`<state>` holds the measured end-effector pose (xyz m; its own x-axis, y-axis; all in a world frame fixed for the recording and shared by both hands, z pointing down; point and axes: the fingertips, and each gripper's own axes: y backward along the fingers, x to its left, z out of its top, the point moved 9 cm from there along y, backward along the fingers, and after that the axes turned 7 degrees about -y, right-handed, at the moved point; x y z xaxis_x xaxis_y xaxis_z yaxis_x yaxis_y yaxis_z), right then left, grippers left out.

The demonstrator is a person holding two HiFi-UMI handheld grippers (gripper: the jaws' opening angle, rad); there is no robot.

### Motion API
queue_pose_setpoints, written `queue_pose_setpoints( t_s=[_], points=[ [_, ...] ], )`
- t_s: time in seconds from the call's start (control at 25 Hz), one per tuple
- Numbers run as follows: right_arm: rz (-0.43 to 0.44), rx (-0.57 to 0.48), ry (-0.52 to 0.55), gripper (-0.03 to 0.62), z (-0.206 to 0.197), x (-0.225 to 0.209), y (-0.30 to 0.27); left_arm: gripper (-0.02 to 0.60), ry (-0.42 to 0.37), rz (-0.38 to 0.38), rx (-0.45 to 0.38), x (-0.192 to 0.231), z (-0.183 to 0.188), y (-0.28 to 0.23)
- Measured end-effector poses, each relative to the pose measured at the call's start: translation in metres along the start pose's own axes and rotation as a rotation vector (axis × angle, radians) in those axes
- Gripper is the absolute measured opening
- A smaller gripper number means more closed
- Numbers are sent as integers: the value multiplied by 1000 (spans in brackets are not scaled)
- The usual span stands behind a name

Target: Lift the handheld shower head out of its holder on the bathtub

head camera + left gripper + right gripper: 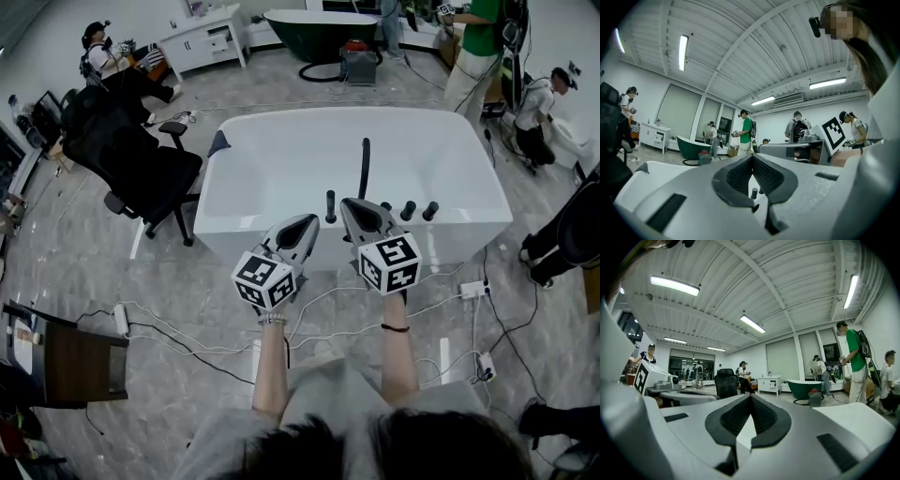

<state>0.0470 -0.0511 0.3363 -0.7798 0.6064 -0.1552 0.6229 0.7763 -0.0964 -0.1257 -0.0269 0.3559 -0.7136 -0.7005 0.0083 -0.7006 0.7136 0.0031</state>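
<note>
The white bathtub (281, 159) stands in front of me in the head view. On its near rim the black handheld shower head (365, 159) stands upright in its holder, with black tap knobs (419, 211) beside it. Both grippers hover level just short of that rim. My left gripper (307, 223) is shut and holds nothing, a little left of the shower head. My right gripper (354, 208) is also shut and holds nothing, just below the shower head's base. In the left gripper view the shut left gripper (752, 157) shows a black knob (754, 192) beyond it. In the right gripper view the right gripper (750, 397) points over the tub.
A black office chair (131, 159) stands left of the tub. Cables and power strips (472, 290) lie on the floor near my feet. A dark wooden stand (70, 361) is at the lower left. A green bathtub (319, 33), a white cabinet (202, 37) and several people are at the back.
</note>
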Motion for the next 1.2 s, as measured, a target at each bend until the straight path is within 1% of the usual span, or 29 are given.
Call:
queue_pose_setpoints(
  t_s=[0.24,0.4,0.8,1.0,1.2],
  points=[
    [11,-9,-10,0,-4,3,-35,5,-10,18,0,36,-3,3],
    [12,11,-4,0,-12,5,-49,5,-5,15,9,52,-8,0],
    [-40,104,-29,1,-40,-23,-57,5,74,-11,55,58,-44,-17],
    [-37,130,-57,0,-54,-39,-71,5,95,-17,91,66,-62,-35],
    [-30,160,-75,0,-66,-48,-88,5,129,-18,104,75,-75,-49]
  ],
)
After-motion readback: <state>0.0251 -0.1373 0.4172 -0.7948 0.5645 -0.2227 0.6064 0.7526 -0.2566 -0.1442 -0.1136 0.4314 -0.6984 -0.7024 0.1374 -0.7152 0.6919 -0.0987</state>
